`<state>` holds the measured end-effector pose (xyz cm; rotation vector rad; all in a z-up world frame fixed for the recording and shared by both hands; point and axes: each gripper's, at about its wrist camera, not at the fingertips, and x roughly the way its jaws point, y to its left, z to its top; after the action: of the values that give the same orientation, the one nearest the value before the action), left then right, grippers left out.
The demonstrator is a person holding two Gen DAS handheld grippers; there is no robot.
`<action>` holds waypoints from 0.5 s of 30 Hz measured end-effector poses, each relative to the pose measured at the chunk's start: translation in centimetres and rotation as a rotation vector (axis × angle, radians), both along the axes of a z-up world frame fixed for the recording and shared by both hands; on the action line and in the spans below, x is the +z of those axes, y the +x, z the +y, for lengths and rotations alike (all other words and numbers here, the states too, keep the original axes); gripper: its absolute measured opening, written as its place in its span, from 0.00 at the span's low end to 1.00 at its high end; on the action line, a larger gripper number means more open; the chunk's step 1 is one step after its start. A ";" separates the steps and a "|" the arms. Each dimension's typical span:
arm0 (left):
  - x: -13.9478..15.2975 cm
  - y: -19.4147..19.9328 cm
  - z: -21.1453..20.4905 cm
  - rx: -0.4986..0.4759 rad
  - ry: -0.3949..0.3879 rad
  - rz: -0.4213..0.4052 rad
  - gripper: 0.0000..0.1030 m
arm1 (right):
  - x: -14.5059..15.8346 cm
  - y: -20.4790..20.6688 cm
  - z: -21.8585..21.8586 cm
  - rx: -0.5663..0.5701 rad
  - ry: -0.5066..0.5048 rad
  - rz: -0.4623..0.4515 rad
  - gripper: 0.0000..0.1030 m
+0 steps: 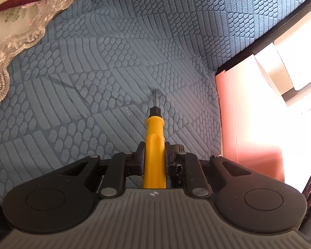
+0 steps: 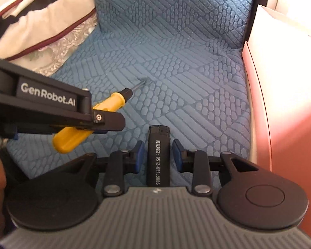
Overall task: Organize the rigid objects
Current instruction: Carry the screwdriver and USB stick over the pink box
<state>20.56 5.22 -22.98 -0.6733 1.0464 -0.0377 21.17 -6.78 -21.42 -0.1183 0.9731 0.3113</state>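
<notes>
Left gripper [image 1: 154,155] clamps yellow screwdriver [image 1: 154,137]; right gripper [image 2: 158,155] fingers apart, straddling black lighter [image 2: 157,157]

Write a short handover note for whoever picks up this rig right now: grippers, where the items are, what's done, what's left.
Left gripper: shut on the yellow screwdriver, its tip touching the blue textured cushion.
Right gripper: open, pads on either side of the black lighter with small gaps, not clamping it.
A pink box stands at the cushion's right edge.
Done: screwdriver picked up.
Left: grasp the lighter, then place both; the destination isn't evident.
</notes>
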 end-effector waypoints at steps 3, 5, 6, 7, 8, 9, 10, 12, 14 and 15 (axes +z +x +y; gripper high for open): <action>-0.2 0.1 -0.3 -0.010 0.006 0.006 0.20 | 0.1 -0.1 0.0 -0.006 -0.008 0.003 0.26; -0.3 0.1 -0.4 -0.018 0.008 0.009 0.20 | 0.2 -0.2 -0.1 -0.011 -0.016 -0.005 0.26; -0.3 0.1 -0.4 -0.018 0.006 0.009 0.20 | 0.3 -0.2 -0.2 -0.013 -0.018 -0.011 0.26; -0.3 0.1 -0.4 -0.015 0.002 0.008 0.20 | 0.5 -0.3 -0.3 -0.016 -0.016 -0.015 0.26; -0.2 0.0 -0.3 -0.011 -0.001 0.005 0.20 | 0.8 -0.3 -0.5 -0.023 -0.007 -0.018 0.26; -0.1 0.0 -0.2 -0.008 -0.004 0.000 0.20 | 1.1 -0.3 -0.7 -0.026 0.000 -0.025 0.26; 0.0 -0.1 -0.1 -0.003 -0.010 -0.006 0.20 | 1.5 -0.5 -0.8 -0.025 0.000 -0.037 0.26; 0.5 -0.4 0.2 0.008 -0.022 -0.021 0.20 | 2.3 -0.8 -1.2 -0.026 0.003 -0.056 0.26; 1.0 -0.7 0.4 0.016 -0.030 -0.038 0.20 | 3.0 -1.0 -1.6 -0.028 0.024 -0.058 0.25; 1.2 -0.7 0.5 0.018 -0.035 -0.042 0.20 | 3.3 -1.1 -1.7 -0.029 0.025 -0.061 0.25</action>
<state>19.81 5.72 -21.82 -0.7109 1.0010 -0.0540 20.08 -8.50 -18.12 -0.0906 0.9094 0.2916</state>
